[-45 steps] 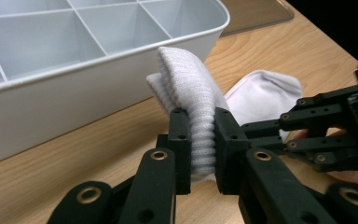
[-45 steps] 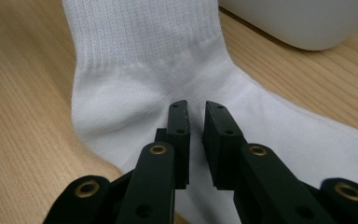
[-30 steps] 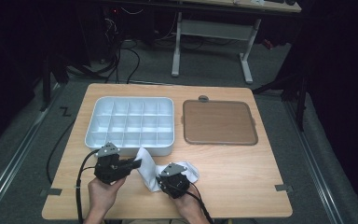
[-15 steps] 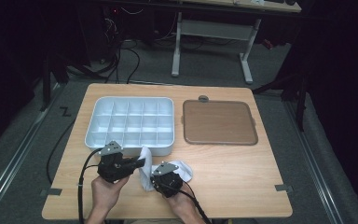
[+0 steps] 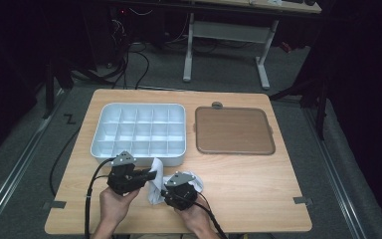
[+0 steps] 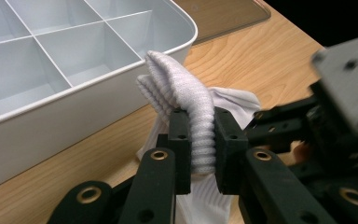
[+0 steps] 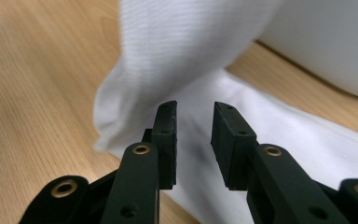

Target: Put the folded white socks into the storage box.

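White sock [image 6: 193, 105]: near table edge, beside divided tray [image 6: 51, 60]. Left gripper [image 6: 200, 140] pinches ribbed cuff. Right gripper [image 7: 193, 140] jaws just opening, gap empty above cloth. Sock likely light, limp, stretchy; best gripped by cuff.

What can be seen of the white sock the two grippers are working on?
The white sock is a soft knit with a ribbed cuff and a finer-woven body. It lies crumpled on the wooden table, just in front of the white compartment tray. The left gripper pinches the ribbed cuff and lifts it, so that end stands up and folds over by the tray's wall. The right gripper has just been opening; its jaws stand apart over the sock's flat part, nothing clamped between them.
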A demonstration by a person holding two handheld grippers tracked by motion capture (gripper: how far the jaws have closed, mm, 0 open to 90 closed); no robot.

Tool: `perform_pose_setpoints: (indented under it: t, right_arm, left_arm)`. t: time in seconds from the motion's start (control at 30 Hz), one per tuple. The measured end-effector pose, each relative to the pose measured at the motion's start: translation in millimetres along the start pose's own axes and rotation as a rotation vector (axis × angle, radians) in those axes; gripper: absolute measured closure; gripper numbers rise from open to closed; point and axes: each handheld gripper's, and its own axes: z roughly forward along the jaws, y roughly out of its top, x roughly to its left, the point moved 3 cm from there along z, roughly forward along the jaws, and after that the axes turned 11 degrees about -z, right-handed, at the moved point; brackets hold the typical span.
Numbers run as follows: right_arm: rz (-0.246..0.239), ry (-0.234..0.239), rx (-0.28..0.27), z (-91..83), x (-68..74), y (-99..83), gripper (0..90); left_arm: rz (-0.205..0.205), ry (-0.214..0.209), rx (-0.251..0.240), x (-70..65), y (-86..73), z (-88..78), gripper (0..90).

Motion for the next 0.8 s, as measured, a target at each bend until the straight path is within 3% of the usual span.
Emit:
perform_pose_setpoints:
  t: [0.23, 0.43, 0.6, 0.8]
  right_arm:
    - [0.027, -0.069, -0.021, -28.4, -21.8, -9.7, 71.2]
    - [0.102, -0.155, -0.045, -59.7, -51.0, -33.2, 70.1]
    - [0.129, -0.188, -0.024, -66.0, -65.6, -43.9, 70.1]
    - [0.123, -0.185, -0.001, -62.7, -67.1, -49.4, 70.1]
  left_arm:
    - [0.011, 0.009, 0.007, 0.6, -1.8, 1.1, 79.7]
    - [0.02, 0.018, 0.011, 0.7, -4.3, 4.0, 79.6]
    - [0.02, 0.017, 0.014, -0.4, -6.4, 6.5, 79.5]
    - [0.026, 0.02, 0.025, -1.3, -9.7, 10.1, 79.4]
